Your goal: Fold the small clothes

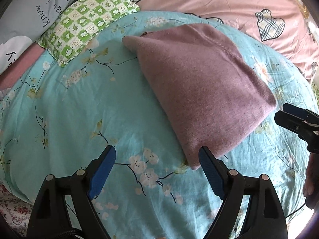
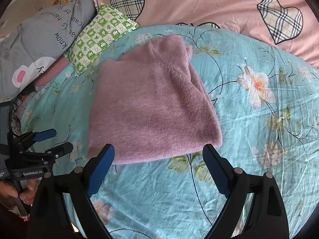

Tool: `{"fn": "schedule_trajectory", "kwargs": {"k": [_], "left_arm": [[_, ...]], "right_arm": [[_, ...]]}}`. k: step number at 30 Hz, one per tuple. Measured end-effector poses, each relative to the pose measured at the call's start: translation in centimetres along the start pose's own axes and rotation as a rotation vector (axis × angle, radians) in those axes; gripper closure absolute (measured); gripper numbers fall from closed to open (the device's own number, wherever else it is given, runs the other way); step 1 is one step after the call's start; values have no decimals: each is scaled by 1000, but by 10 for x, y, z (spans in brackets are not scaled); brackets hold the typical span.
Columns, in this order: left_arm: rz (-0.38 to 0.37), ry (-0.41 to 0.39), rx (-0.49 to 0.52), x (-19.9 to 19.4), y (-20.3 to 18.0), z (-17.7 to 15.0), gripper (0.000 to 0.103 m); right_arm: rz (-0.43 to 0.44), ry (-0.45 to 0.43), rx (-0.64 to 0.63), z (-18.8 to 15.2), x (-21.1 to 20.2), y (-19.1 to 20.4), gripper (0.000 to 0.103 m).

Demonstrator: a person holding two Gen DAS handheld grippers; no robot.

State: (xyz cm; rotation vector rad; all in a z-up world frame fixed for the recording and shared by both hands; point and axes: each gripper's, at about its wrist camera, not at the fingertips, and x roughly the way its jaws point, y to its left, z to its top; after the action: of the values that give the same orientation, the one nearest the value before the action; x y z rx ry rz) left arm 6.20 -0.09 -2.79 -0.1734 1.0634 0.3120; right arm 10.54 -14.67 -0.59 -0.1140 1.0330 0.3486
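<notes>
A fuzzy mauve garment [image 1: 201, 87] lies folded into a compact pad on the turquoise floral sheet [image 1: 79, 109]. My left gripper [image 1: 157, 155] is open, with only the sheet between its blue pads; its right finger stands just in front of the garment's near corner. My right gripper [image 2: 158, 153] is also open, hovering just short of the near edge of the garment [image 2: 151, 107], nothing between its fingers. The right gripper [image 1: 287, 115] shows at the right edge of the left wrist view. At the left of the right wrist view, the left gripper [image 2: 53, 141] appears with a hand on its handle.
A green checked pillow [image 1: 85, 22] and a grey pillow with lettering [image 1: 30, 10] lie at the back left. A pink quilt with plaid hearts [image 2: 219, 6] covers the far side. A small-flowered fabric [image 1: 12, 209] shows at the near left.
</notes>
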Motion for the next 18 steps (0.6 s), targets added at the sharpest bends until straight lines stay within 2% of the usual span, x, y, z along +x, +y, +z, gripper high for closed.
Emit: {"fn": "schedule_trajectory", "kwargs": {"k": [18], "left_arm": [[24, -5, 9, 12, -8, 22, 18]], "right_arm": [[13, 38, -23, 8, 18, -5, 13]]}}
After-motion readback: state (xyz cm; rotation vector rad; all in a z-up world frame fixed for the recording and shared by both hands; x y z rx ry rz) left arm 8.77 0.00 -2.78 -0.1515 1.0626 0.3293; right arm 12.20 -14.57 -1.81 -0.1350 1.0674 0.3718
